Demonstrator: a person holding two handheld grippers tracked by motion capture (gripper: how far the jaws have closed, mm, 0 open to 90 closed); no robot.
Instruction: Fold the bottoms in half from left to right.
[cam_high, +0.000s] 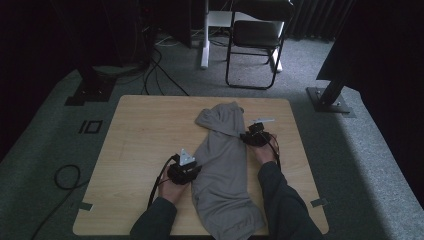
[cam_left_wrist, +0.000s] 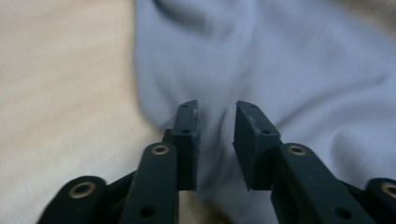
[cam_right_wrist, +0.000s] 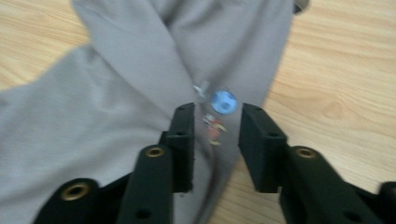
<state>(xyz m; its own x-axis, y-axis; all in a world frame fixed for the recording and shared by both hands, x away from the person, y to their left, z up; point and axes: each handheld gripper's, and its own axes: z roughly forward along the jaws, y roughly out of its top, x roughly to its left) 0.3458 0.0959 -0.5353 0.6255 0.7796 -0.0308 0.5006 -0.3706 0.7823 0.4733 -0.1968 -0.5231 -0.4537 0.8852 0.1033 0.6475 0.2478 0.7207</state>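
A grey garment (cam_high: 222, 170) lies folded lengthwise and rumpled between both grippers, its small printed emblem (cam_right_wrist: 223, 102) just beyond the right gripper's (cam_right_wrist: 215, 123) jaws.

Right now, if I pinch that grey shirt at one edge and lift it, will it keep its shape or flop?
The grey shirt will most likely flop: it lies in soft folds and creases on the wooden table. It looks thin, so probably light, and the rest would trail behind a pinch. The right gripper stands open over the small printed emblem; one layer may slip free.
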